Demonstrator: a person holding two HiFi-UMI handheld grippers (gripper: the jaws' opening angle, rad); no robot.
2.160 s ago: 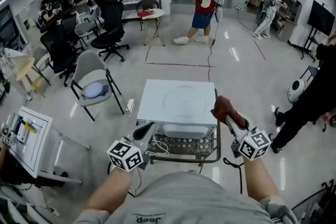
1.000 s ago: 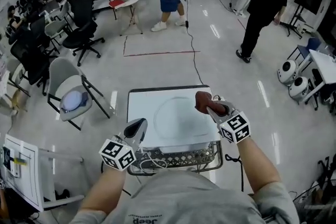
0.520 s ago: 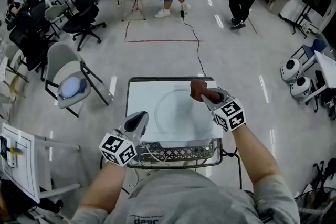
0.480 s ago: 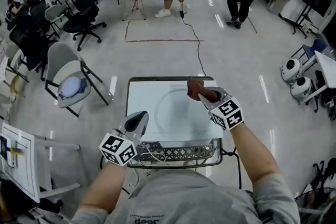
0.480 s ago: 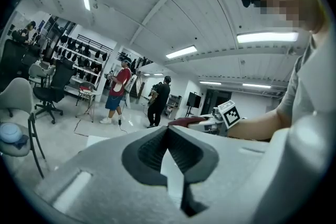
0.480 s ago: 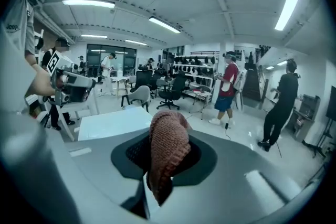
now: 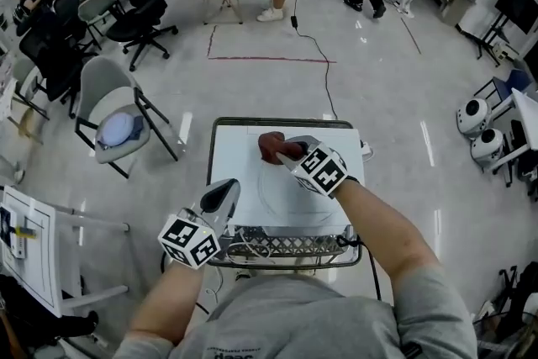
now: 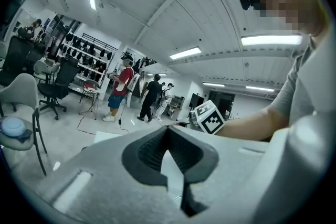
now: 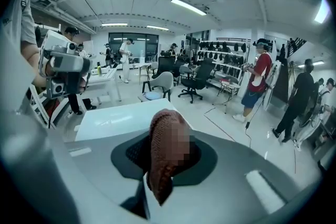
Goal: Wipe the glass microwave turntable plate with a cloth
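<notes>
One table (image 7: 229, 149), one plate (image 7: 287, 203), one cloth (image 7: 270, 145), two grippers: that's your count. The white table top is nearly square, a dark rim on its far edge and a wire basket (image 7: 286, 246) along the near one, with open floor on every side and a grey chair (image 7: 118, 118) well off to your left. The plate lies flat in the middle of the top; it's round, so no long axis, and its rim shows only faintly. There's bare white between it and every table edge, widest on the left. Your right gripper (image 7: 284, 151) reaches across the plate, jaws clamped on the brown cloth, and the wad sticks out past the tips toward the far-left corner, sitting at the plate's far-left rim. Your left gripper (image 7: 222, 194) is at the near-left corner of the top, clear of the plate, jaws closed together with nothing between them.
</notes>
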